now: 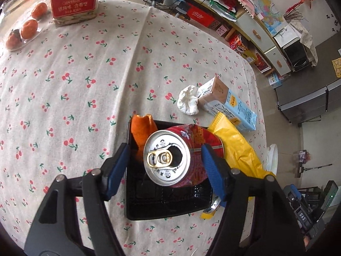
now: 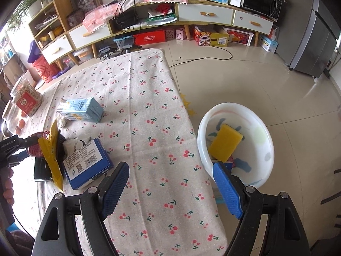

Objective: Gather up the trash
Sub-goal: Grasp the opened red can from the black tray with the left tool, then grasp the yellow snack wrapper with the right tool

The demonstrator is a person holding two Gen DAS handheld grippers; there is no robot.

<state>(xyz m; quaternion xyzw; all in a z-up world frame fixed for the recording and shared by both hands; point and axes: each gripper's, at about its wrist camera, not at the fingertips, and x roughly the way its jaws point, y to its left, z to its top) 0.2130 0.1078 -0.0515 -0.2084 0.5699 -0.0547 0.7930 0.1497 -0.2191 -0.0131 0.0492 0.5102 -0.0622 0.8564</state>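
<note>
The left gripper (image 1: pixel 165 157) points down over a black tray (image 1: pixel 170 209) on the cherry-print tablecloth (image 1: pixel 85 85). A dented red drink can (image 1: pixel 170 155), opened top facing the camera, sits between the blue pads. The right pad touches the can wall; whether the left pad touches it cannot be told, so a firm grip is not confirmed.

Tray contents: the can, plus orange peel (image 1: pixel 140 132) at the can's 10 o'clock. A yellow wrapper (image 1: pixel 236 147) overhangs the tray edge at the can's 3 o'clock, against the right finger. At 1 o'clock from the can lie a crumpled white tissue (image 1: pixel 187 102) and a tipped light-blue carton (image 1: pixel 232 104), touching each other. At 11 o'clock, far across the table, stand a red-labelled jar (image 1: pixel 73 0) and packed oranges (image 1: pixel 27 29).

The right gripper (image 2: pixel 170 189) hangs with jaws wide apart and nothing between them, over bare cloth near the table edge. At its 10 o'clock lies a dark-blue box (image 2: pixel 87 164), beside the wrapper. At its 1 o'clock, on the floor, stands a white basin (image 2: pixel 266 149) holding a yellow sponge (image 2: pixel 223 145) and other items partly hidden by the right finger.
</note>
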